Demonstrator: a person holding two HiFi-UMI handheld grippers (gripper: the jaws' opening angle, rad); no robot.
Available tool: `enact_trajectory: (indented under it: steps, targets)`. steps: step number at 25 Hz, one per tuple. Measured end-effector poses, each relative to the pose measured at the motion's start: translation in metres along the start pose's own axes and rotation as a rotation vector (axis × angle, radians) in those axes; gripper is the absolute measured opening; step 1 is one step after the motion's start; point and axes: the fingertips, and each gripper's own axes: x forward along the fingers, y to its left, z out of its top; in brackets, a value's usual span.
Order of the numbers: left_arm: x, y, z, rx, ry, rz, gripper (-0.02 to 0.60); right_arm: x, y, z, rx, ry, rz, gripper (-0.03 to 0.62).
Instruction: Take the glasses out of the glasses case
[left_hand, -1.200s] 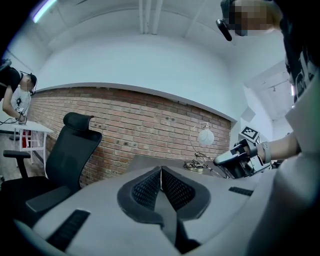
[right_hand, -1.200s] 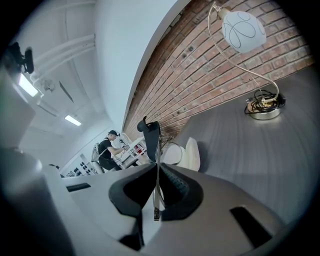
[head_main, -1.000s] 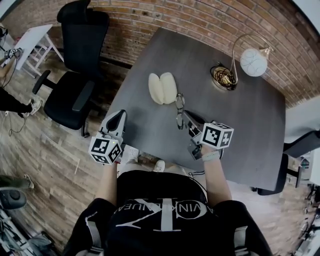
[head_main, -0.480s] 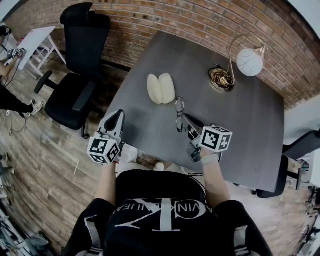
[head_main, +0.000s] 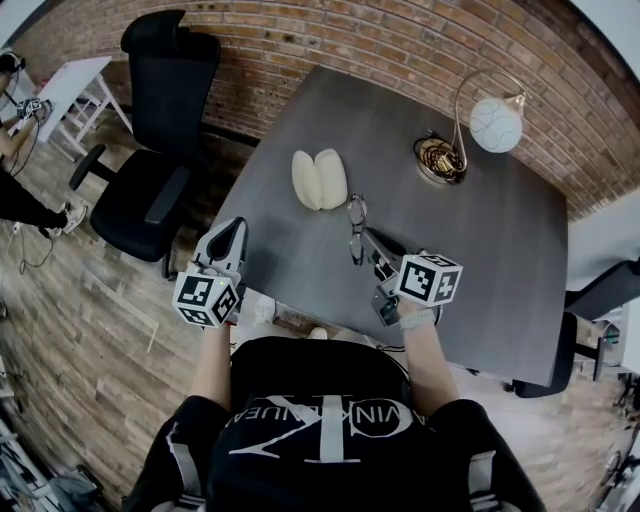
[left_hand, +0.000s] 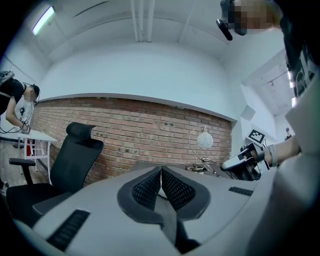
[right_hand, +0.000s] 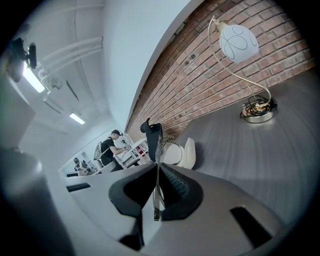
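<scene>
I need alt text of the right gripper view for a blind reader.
The right gripper has its jaws shut on a thin metal arm of the glasses, over a grey table. Beyond lies the open cream glasses case; a white globe lamp stands near the brick wall.

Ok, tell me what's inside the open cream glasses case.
The open cream glasses case looks empty; fine detail inside is unreadable. The thin-framed glasses are outside, in the right gripper.

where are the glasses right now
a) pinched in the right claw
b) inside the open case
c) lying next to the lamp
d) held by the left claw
a: the right claw is shut on the glasses, which are apart from the open case.
</scene>
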Motion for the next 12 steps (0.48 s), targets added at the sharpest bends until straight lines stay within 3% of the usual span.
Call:
enact_trajectory:
  steps: [12]
  targets:
    - [0.0034,-0.0063,-0.0019,0.006,0.011,-0.006,0.02,-0.0033,-0.0047,0.0,0.014,-0.016,0.0,0.035]
